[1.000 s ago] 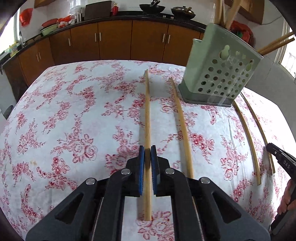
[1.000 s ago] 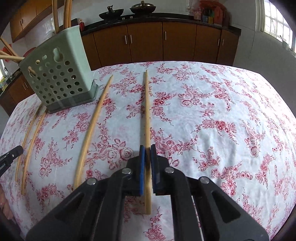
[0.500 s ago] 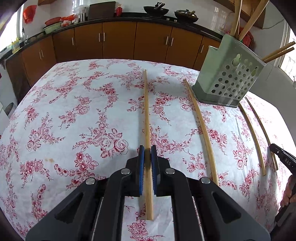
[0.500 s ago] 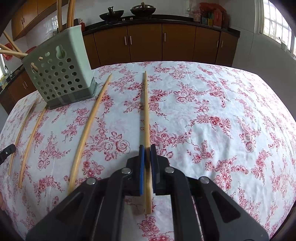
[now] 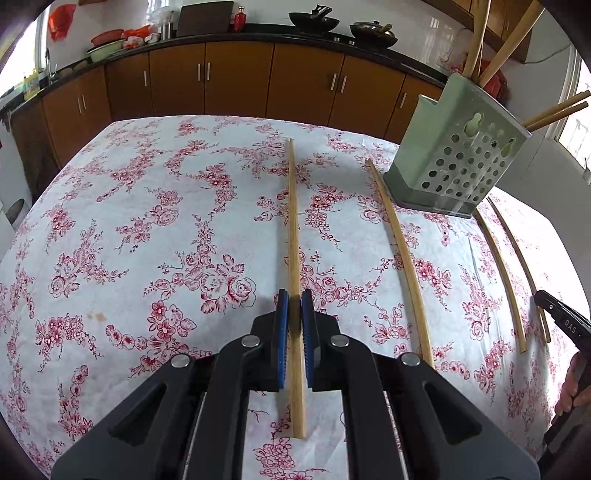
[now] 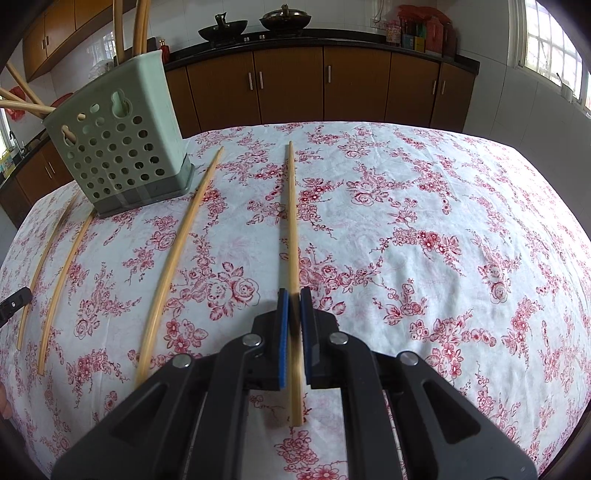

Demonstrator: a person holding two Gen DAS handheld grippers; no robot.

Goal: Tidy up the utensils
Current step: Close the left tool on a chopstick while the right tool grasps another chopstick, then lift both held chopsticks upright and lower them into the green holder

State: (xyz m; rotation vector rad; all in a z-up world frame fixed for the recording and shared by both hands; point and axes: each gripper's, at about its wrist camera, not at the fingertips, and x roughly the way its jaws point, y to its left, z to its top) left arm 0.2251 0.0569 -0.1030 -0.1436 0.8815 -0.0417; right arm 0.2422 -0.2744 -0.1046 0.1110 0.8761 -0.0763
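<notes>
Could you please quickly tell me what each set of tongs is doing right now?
Left tongs: shut on a chopstick.
Right tongs: shut on a chopstick.

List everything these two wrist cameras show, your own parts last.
tablecloth: one, white with red flowers, covers the table.
utensil holder: one, pale green, perforated, grey base, far part of the table.
chopsticks in the holder: several, tan, sticking out of its top.
loose chopsticks: four, tan, lengthwise along the cloth, two either side of the holder.
cabinets: a row, brown, under the dark counter behind.
woks: two, black, on that counter.
left tool: black, blue pads, shut on the leftmost chopstick.
right tool: same colours, shut on the rightmost chopstick.
hand: one, right edge of the left view.
</notes>
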